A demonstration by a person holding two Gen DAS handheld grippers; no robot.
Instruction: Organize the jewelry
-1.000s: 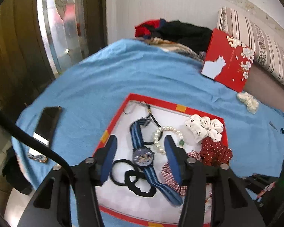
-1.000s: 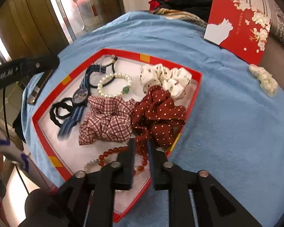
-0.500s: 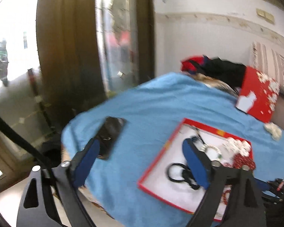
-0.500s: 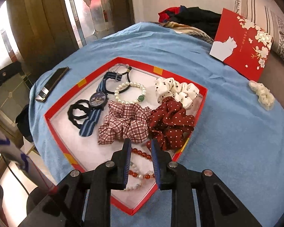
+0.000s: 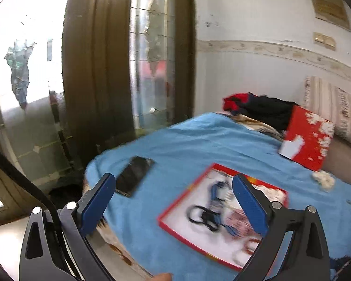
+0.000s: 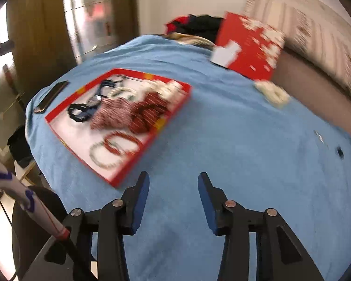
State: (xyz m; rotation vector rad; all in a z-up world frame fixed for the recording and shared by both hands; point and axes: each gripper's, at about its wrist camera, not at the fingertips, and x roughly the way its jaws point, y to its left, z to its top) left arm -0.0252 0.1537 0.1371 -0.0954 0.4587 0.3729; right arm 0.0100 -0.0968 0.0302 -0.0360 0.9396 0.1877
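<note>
Blue pads of your left gripper (image 5: 173, 205) stand spread and empty, above the bed edge; red tray (image 5: 175, 207) of jewelry lies beyond. Right view: right gripper (image 6: 173, 197) parted, empty, near the tray's (image 6: 152, 135) corner; white scrunchie (image 6: 272, 92) remains outside, likely your next pickup.

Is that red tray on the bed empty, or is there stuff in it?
Filled. The red tray holds scrunchies, bead bracelets and black hair ties; the blur hides finer detail.
</note>
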